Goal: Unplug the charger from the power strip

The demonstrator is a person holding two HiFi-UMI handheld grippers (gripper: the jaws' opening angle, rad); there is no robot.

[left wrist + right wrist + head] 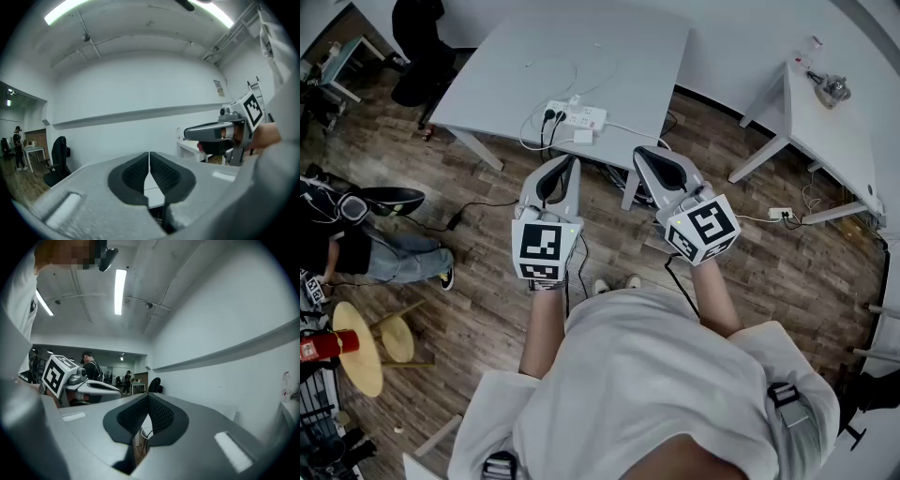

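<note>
A white power strip point(575, 117) lies near the front edge of the grey table point(609, 47) in the head view. Two black plugs point(550, 116) sit in its left end and a small white charger block point(576, 100) at its far side. Another white block point(582, 137) lies at the table's edge just below the strip. My left gripper point(565, 161) point(149, 161) is held level in front of the table, short of the strip, shut with nothing between its jaws. My right gripper point(649, 153) point(148, 401) is beside it, also shut and empty.
White cables loop over the grey table and black leads hang to the wooden floor. A second white table point(825, 131) stands at the right, with a floor socket block point(780, 214) beneath it. A seated person point(356, 248), a round stool point(361, 347) and a black chair point(422, 47) are at the left.
</note>
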